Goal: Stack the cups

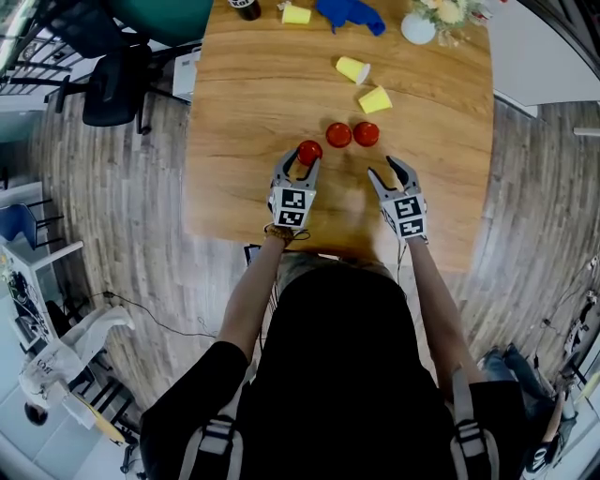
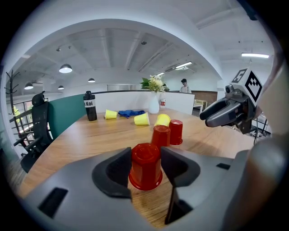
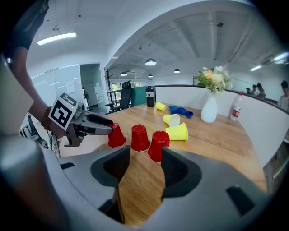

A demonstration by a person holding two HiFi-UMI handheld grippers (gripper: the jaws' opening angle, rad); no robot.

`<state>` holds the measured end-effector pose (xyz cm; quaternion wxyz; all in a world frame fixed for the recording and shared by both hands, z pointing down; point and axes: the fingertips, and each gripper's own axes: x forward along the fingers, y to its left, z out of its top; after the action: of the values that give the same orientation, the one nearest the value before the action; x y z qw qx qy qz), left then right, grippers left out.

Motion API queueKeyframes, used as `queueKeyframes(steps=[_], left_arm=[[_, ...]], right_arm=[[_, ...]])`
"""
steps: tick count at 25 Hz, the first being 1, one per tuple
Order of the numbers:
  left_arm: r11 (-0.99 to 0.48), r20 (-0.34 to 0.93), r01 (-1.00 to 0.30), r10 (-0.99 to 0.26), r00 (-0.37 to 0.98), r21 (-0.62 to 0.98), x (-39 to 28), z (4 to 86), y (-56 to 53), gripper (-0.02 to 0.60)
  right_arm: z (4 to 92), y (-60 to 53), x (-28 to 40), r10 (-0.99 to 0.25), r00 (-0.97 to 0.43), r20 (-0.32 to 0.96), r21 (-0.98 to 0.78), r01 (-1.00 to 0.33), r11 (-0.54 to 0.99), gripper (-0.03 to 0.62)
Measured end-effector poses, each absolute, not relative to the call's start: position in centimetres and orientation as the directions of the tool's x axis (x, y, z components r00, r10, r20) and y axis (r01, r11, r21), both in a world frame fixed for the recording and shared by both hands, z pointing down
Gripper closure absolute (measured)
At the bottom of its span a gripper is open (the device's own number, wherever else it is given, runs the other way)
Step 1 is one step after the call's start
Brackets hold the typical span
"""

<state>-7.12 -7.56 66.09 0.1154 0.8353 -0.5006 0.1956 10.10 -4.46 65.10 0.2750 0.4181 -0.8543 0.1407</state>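
Your left gripper (image 1: 300, 161) is clamped on the nearest red cup (image 2: 146, 166): both pads bear on its sides just under the upturned base. That cup stands mouth down on the wooden table (image 1: 244, 112), just left of centre in the head view, at the left end of a row of three. The middle red cup (image 1: 338, 134) and the right red cup (image 1: 366, 133) also stand mouth down. They are close beside each other and a little apart from the one you grip. With every mouth on the wood, you can see nothing of their insides, and each of the three stands singly.

Your right gripper (image 1: 381, 166) has its jaws parted, with only bare table between them. It sits below and to the right of the right red cup and does not touch it.

Higher in the head view, two yellow cups lie on their sides. The near yellow cup (image 1: 375, 99) is just above the right red cup. The open yellow cup (image 1: 352, 68) lies beyond it, and through its mouth you can see a pale inside with nothing in it. A far yellow cup (image 1: 295, 14) lies at the top edge of the frame, next to a crumpled blue cloth (image 1: 349, 13).

At the upper right of the table, a white vase (image 1: 418, 26) holds a bunch of flowers (image 3: 212, 77). At the top edge, left of the far yellow cup, a capped black bottle (image 2: 90, 106) stands upright; its contents cannot be seen.
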Motion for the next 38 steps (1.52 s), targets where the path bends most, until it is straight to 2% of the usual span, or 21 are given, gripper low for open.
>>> queueKeyframes(steps=[10, 38], left_arm=[[-0.473, 0.398, -0.881, -0.813, 0.426, -0.022, -6.9, 64.8, -9.4, 0.362], [-0.473, 0.388, -0.881, -0.817, 0.427, -0.025, -6.1, 66.0, -11.1, 0.36]], right_arm=[[64.9, -4.5, 10.8, -0.638, -0.491, 0.594, -0.01, -0.797, 0.604, 0.364], [65.6, -4.0, 11.8, -0.636, -0.466, 0.615, -0.018, -0.814, 0.58, 0.367]])
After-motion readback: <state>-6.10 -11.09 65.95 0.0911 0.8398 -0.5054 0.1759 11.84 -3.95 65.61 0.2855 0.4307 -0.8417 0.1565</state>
